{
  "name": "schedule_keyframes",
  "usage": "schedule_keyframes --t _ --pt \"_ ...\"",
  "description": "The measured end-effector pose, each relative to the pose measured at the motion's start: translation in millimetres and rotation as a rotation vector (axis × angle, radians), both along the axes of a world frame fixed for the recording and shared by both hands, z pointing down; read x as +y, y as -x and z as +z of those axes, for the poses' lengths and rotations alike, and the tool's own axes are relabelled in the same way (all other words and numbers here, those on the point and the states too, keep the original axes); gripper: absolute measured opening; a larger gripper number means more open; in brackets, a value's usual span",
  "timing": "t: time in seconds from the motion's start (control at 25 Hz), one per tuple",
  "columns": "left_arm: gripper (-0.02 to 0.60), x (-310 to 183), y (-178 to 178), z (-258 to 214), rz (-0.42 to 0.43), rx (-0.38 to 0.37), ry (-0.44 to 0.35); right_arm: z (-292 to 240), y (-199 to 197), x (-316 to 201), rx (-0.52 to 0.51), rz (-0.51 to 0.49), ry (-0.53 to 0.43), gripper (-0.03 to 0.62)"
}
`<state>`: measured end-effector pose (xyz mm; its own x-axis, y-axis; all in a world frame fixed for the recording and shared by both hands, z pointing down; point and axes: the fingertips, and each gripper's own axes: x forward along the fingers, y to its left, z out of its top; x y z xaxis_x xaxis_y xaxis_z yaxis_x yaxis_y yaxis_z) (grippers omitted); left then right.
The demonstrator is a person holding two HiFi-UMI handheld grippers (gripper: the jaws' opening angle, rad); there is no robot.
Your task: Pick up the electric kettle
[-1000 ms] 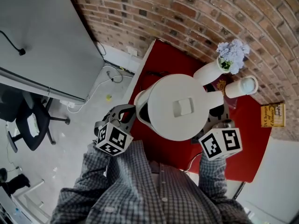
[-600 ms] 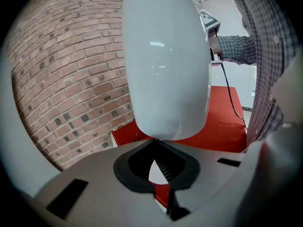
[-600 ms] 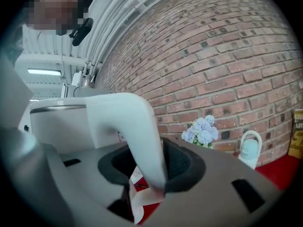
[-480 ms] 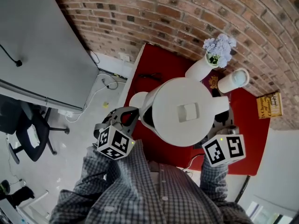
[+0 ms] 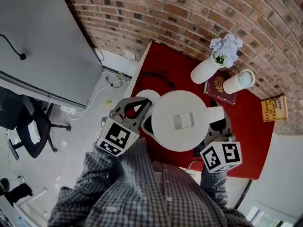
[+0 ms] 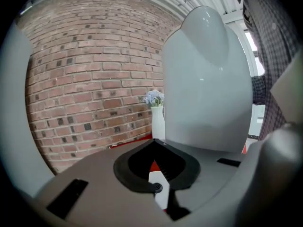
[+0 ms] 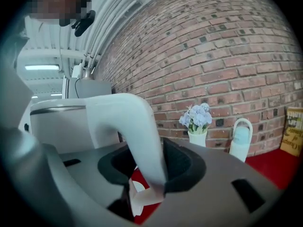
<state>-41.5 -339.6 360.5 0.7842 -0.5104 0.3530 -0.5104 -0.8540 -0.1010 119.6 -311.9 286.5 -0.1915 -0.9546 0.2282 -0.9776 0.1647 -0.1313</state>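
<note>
Jaws of our right gripper [image 7: 152,170] are clamped on the curved white handle [image 7: 137,126] of the electric kettle [image 5: 171,107], the black pads pressing it from both sides. Our left gripper [image 6: 154,168] has its jaws closed tip to tip with nothing between them. It sits just beside the kettle on the side away from the handle, and in its own view the kettle's white body rises above and to the right of the jaws.

We hold the kettle over the red table [image 5: 248,131], its round lid facing up with a square tab [image 5: 183,121] in the middle. Just beside the kettle, by the left gripper, a round white base [image 5: 147,96] lies on the table, and a black cord [image 5: 156,74] curls beyond it. Farther behind the kettle stands a white vase [image 5: 204,70] of pale blue flowers [image 5: 226,48]. Beside the vase a white cylinder [image 5: 239,82] rests on a dark red book [image 5: 218,86] with a gold emblem. Well off to the handle side lies a yellow book [image 5: 273,109]; we cannot read its dark lettering. A brick wall [image 5: 189,13] runs behind them all.
</note>
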Motion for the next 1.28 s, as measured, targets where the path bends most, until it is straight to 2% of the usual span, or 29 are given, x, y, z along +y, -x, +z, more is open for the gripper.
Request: schedule_keyframes --t 0.08,0.16,0.36,0.48,0.56,0.68,0.88,1.28 --pt "0.000 0 2 1 -0.005 -0.009 -0.006 2 0 2 -0.030 0.006 0.005 0.153" --pt "0.000 1 5 12 0.002 -0.066 -0.018 0 -1 3 -0.048 0.013 0.002 0.153" --pt "0.000 16 21 84 0.102 -0.390 -0.015 -13 -4 1 -0.057 0.019 -0.030 0.153" --pt "0.000 31 25 116 0.166 -0.487 0.023 -20 -5 1 -0.077 0.025 -0.048 0.153" --pt "0.000 40 23 125 0.196 -0.502 0.034 -22 -5 0 -0.100 0.027 -0.052 0.153" --pt "0.000 45 15 121 0.214 -0.471 0.030 -24 -4 -1 -0.117 0.025 -0.057 0.153" --pt "0.000 45 7 108 0.213 -0.427 0.006 -24 1 -4 -0.108 0.016 -0.061 0.153" --pt "0.000 44 5 94 0.206 -0.397 0.002 -25 2 -5 -0.118 0.012 -0.060 0.153"
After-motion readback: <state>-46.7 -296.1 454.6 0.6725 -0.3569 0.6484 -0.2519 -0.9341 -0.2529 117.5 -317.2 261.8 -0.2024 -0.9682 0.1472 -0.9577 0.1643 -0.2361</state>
